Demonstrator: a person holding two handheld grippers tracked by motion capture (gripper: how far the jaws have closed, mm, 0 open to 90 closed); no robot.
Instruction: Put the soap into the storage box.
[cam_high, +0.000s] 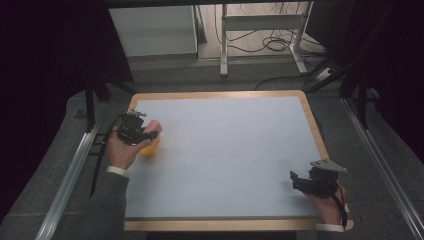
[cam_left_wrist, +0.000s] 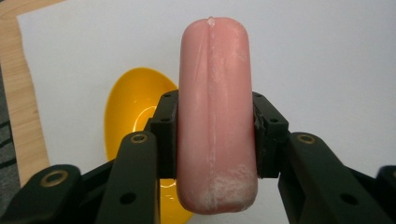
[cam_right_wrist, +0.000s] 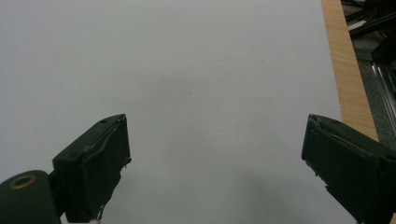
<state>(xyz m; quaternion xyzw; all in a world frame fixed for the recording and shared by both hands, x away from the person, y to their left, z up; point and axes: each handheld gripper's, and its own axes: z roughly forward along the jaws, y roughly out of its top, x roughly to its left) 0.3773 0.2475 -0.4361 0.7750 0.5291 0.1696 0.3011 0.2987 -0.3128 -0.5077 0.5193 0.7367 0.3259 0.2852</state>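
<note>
Over by the worktop's left edge, the left gripper has its jaws pinching a pink sausage-shaped piece across its middle, held above a yellow bowl that sits just below and beside it. The right gripper waits near the front right corner, jaws spread on nothing. If the piece is meant for the bowl, I'd centre it over the hollow and go low before letting go, since a rounded thing may roll.

- We record a table with a light wooden rim, its top covered by a pale grey-white sheet
- We note a yellow bowl resting on the sheet near the left edge
- The surrounding floor is dark grey carpet
</note>
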